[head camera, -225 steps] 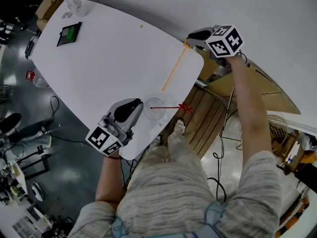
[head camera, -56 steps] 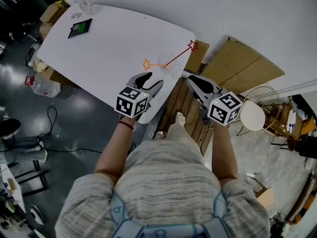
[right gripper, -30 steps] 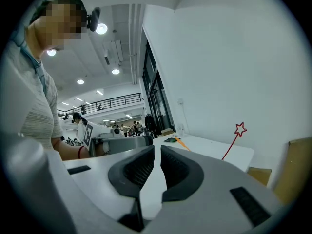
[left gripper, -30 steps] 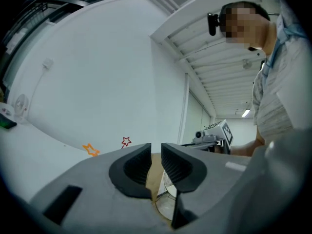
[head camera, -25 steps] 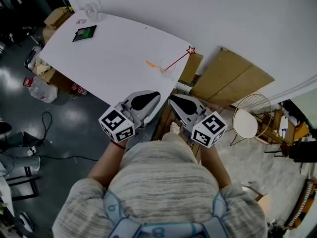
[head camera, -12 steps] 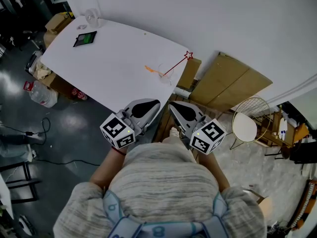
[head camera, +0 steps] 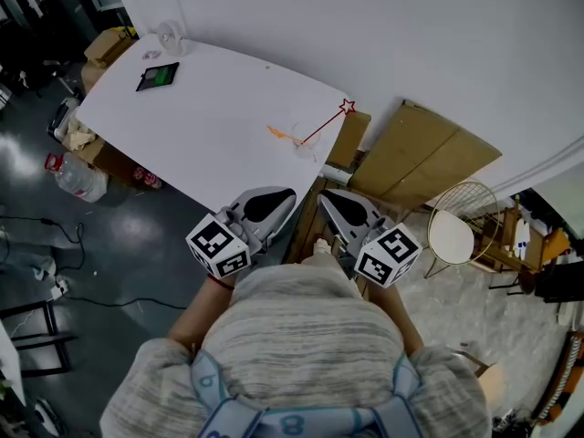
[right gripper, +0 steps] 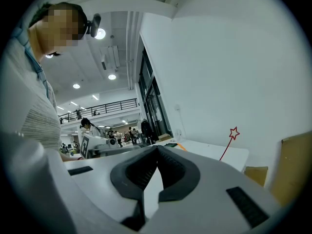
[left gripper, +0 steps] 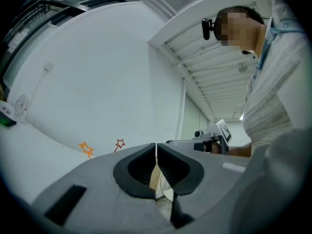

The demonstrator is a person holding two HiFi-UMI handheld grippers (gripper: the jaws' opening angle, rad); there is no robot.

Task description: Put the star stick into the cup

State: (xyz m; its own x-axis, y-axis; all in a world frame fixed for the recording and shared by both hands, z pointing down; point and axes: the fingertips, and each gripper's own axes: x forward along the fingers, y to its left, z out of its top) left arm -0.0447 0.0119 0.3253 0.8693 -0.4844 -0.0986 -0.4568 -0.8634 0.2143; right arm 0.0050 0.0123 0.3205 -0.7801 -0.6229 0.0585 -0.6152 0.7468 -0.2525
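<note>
An open lab or workshop hall: a glossy dark grey floor (head camera: 137,235) strewn with black cables (head camera: 41,219), brown cardboard boxes (head camera: 108,42) beside a large white rounded table (head camera: 210,117), and a railed upper gallery (right gripper: 97,110) under round ceiling lights (right gripper: 101,33), people (right gripper: 87,126) standing beneath it

In the head view I can barely make out the cup (head camera: 305,144), right of centre: it is clear and tiny, its rim lost against the white tabletop (head camera: 210,108). The dark flat thing (head camera: 158,76) at upper left is too small to name. In the left gripper view the left claw (left gripper: 156,150) covers the lower ends of the orange star stick (left gripper: 87,149) and the red star stick (left gripper: 120,144), and the cup too. In the right gripper view the right claw (right gripper: 157,149) hides the red stick's foot.
</note>
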